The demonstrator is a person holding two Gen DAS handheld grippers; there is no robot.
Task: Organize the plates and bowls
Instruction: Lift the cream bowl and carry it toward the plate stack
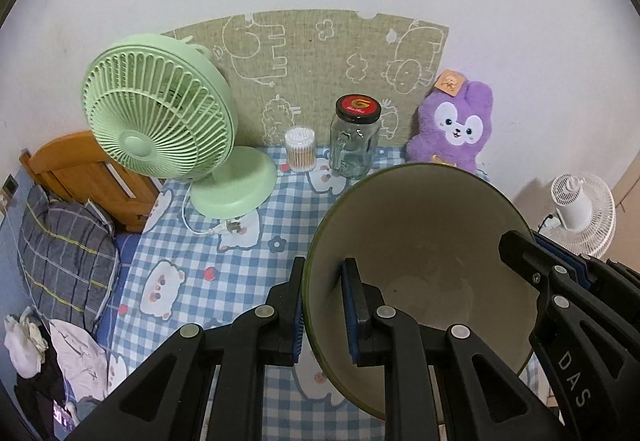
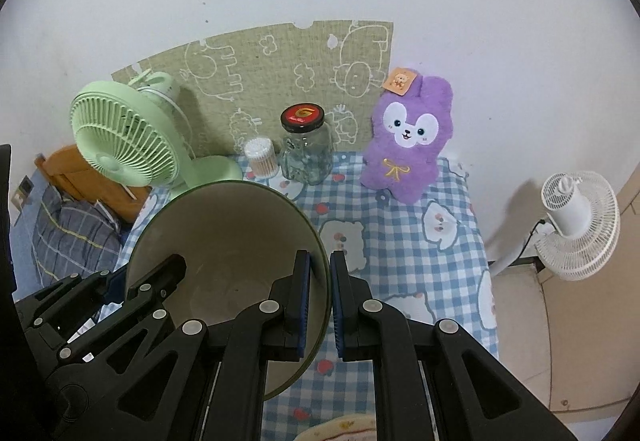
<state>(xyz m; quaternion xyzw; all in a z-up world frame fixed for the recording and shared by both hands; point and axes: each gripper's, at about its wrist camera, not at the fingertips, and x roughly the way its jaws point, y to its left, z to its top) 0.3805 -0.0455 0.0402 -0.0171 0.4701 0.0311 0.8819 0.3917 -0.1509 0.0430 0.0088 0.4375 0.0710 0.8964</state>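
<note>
Left wrist: both claws, left claw point(image 1: 323, 311) and right claw point(image 1: 556, 265), pinch opposite bowl point(image 1: 432, 241) rims.

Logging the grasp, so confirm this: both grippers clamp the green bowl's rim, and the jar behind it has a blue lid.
One detail is wrong: the jar has a red and black lid, as the right wrist view shows. The rest holds: left gripper and right gripper both clamp the green bowl by its rim.
</note>
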